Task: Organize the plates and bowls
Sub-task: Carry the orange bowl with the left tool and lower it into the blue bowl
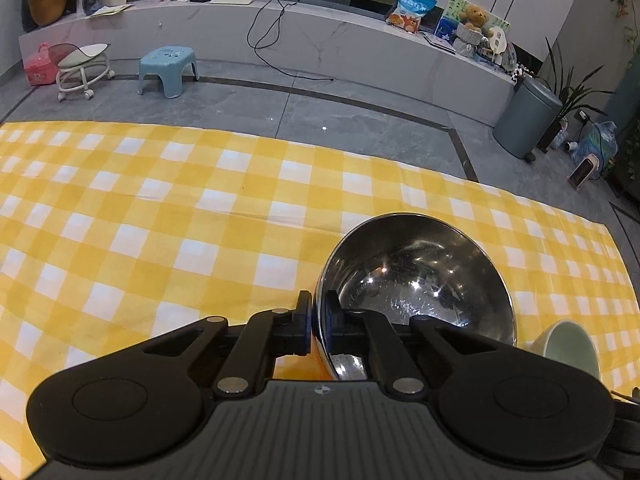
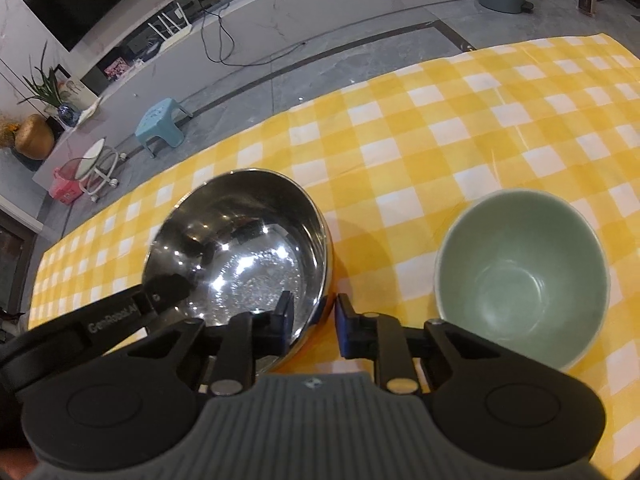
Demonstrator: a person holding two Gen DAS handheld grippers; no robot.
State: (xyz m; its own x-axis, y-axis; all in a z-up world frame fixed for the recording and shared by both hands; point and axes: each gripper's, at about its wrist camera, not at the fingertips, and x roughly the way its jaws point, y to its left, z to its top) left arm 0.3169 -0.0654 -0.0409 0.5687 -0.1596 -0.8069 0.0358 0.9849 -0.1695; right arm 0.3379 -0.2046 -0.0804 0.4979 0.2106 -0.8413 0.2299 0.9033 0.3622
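Now the left claw (image 1: pixel 317 322) is clenched on the near rim of the steel bowl (image 1: pixel 416 280), which sits on the yellow checked tablecloth (image 1: pixel 160 220) of the table. Opposite, the right claw (image 2: pixel 313 320) straddles the same rim with a gap still showing, beside the green ceramic bowl (image 2: pixel 520 280).

One steel bowl (image 2: pixel 240 240), one green bowl (image 2: pixel 520 276), two tools (image 1: pixel 318 320) (image 2: pixel 312 320)

Grey tiled floor (image 1: pixel 240 100), marble ledge (image 1: pixel 320 44), blue stool (image 1: pixel 168 68), grey bin (image 1: pixel 526 118)
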